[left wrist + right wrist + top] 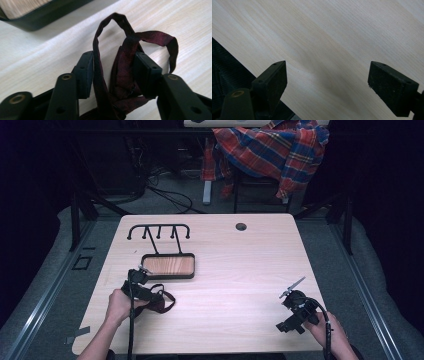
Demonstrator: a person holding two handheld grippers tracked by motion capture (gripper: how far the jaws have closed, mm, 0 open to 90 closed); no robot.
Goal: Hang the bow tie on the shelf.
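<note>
the left claw (113,71) has its pads on either side of a dark red strap (125,62), several folds of it bunched between them; the pads look only partly closed, with a little slack showing between the left-hand pad and the cloth, so whether the pinch is firm i cannot tell; two loose loops of the strap stand out ahead of the claw, just over the bench (240,270); the wooden tray (167,266) with its black rim lies just beyond the claw tips, and the black hook rack (159,232) stands past the tray; the right claw (327,82) is spread wide, holding nothing, above bare bench near the edge, well apart from the strap;

the main risk, as i judge it, is the strap slipping; the cloth is thin and limp, and a soft grip on uneven folds can let one layer slide free when the claw lifts; the free loops ahead could also catch the tray rim or a hook if the claw swings forward low; the right claw is too far off to steady anything.
</note>
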